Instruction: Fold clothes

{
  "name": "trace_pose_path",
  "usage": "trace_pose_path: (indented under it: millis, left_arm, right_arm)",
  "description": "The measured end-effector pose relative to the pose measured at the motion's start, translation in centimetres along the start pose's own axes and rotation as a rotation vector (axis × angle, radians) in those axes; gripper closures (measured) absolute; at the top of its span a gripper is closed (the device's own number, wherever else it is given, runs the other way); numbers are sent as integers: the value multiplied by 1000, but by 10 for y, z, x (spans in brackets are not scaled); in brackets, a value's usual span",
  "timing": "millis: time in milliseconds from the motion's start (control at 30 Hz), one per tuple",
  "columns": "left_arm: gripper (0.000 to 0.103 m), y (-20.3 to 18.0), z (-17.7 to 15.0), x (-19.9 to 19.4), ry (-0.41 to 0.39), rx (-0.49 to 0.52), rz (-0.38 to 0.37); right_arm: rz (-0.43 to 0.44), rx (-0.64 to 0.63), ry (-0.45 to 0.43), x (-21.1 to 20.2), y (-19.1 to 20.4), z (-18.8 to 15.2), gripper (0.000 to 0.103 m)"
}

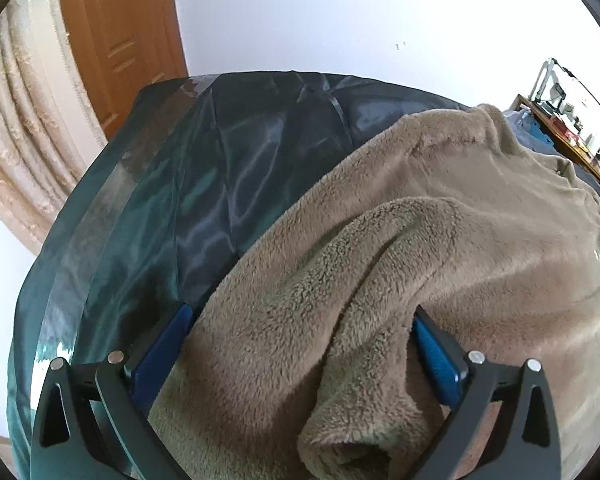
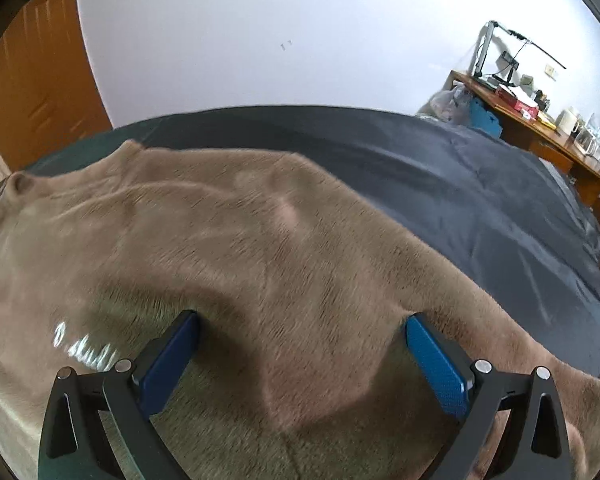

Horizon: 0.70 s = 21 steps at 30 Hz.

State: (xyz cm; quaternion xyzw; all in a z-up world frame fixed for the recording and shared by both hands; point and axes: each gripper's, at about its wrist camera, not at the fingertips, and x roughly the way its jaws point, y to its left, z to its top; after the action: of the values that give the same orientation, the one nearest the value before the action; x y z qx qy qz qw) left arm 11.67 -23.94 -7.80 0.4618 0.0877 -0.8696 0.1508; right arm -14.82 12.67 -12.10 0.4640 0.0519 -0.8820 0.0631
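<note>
A tan fleece garment lies spread on a dark satin bed cover. Its sleeve is folded across the body and runs down between the fingers of my left gripper, which is open, with the blue pads well apart on either side of the cuff. In the right wrist view the same tan garment fills the lower half, blurred by motion. My right gripper is open just above the fleece, with a raised crease of cloth between its wide-apart fingers.
The dark bed cover stretches to the right of the garment. A wooden desk with a lamp and clutter stands at the far right. A brown wooden door and a beige curtain stand at the left, with a white wall behind.
</note>
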Motion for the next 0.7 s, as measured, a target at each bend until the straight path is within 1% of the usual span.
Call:
trace_pose_path:
  millis: [100, 167, 300, 433, 500, 533, 600, 667, 700]
  left_arm:
    - [0, 0, 5, 8, -3, 22, -16]
    - [0, 1, 5, 9, -8, 40, -28]
    - [0, 2, 7, 15, -11, 51, -39]
    - [0, 5, 11, 22, 4, 38, -36]
    - [0, 4, 7, 15, 5, 23, -31]
    - [0, 2, 5, 8, -6, 28, -35]
    - [0, -6, -4, -10, -33, 55, -49]
    - [0, -21, -17, -29, -54, 105, -63]
    - [0, -32, -27, -40, -61, 138, -72]
  right_arm:
    - [-16, 3, -16, 5, -9, 11, 0]
    - [-8, 27, -13, 9, -15, 17, 0]
    - [-6, 20, -16, 11, -19, 24, 0]
    - [-19, 1, -19, 5, -21, 16, 0]
    - [-51, -34, -17, -12, -13, 6, 0]
    - [-42, -57, -26, -20, -12, 2, 0]
    - [37, -128, -56, -49, -1, -15, 0]
    - [122, -223, -77, -83, 22, -41, 0]
    - [161, -295, -81, -101, 38, -57, 0]
